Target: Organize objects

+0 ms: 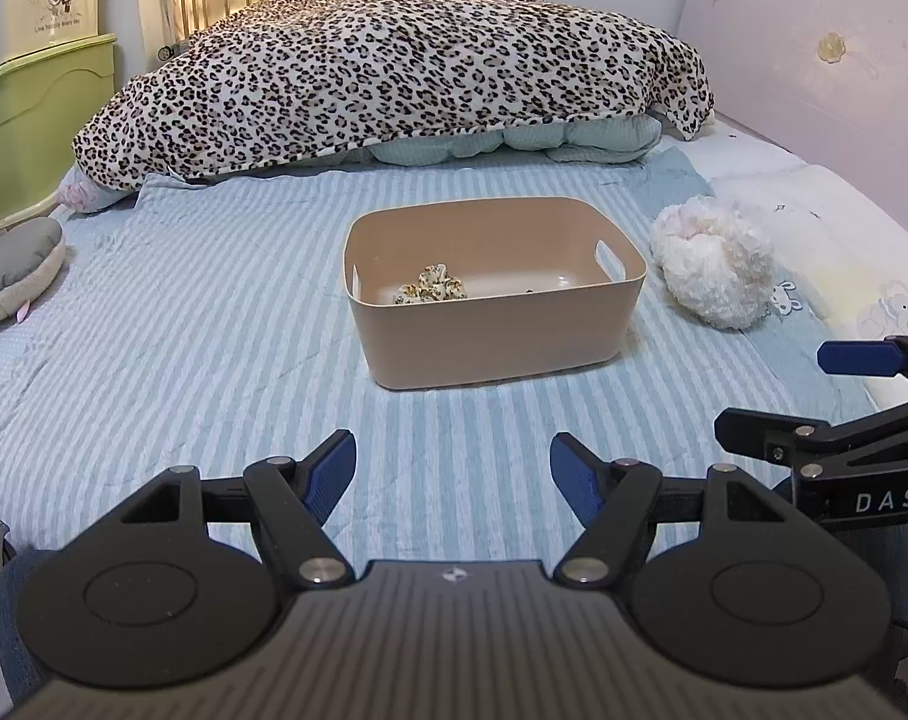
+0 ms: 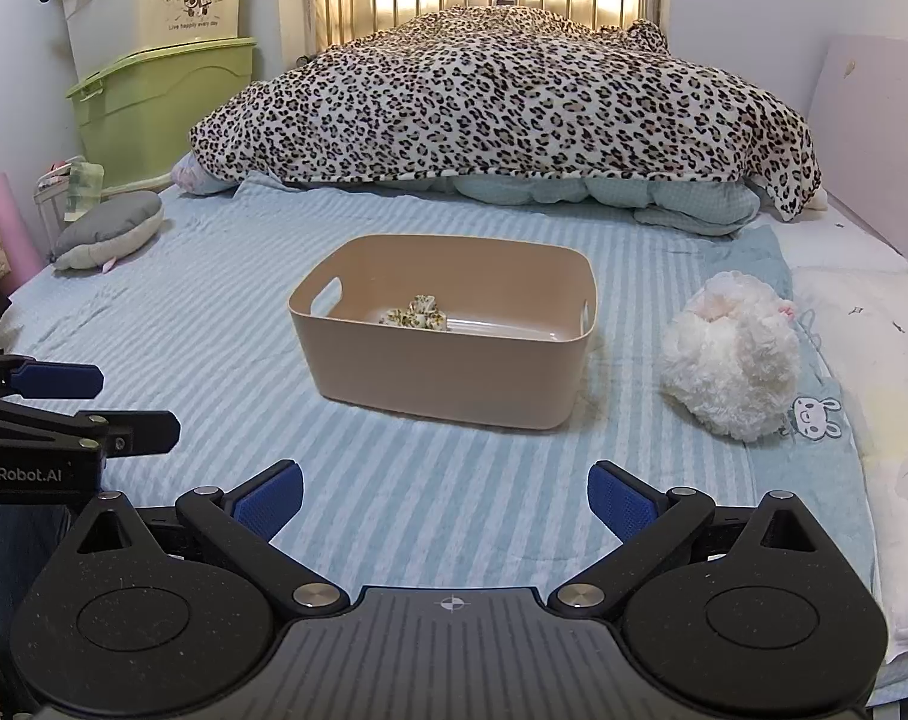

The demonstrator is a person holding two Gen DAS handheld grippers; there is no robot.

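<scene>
A tan plastic bin (image 1: 502, 336) (image 2: 448, 372) stands in the middle of the striped blue bed sheet. A floral scrunchie (image 1: 433, 291) (image 2: 418, 313) lies inside it on the bottom. My left gripper (image 1: 453, 474) hovers open and empty over the sheet, short of the bin. My right gripper (image 2: 445, 501) is also open and empty, at about the same distance from the bin. A fluffy white plush (image 1: 715, 285) (image 2: 733, 354) lies right of the bin. A grey plush (image 1: 16, 270) (image 2: 109, 228) rests at the bed's left edge.
A leopard-print blanket (image 1: 394, 60) (image 2: 502, 96) is heaped over bedding at the far end. Stacked storage boxes (image 2: 160, 54) stand to the left of the bed. A pale headboard (image 1: 814, 60) runs along the right. Each gripper shows at the side of the other's view.
</scene>
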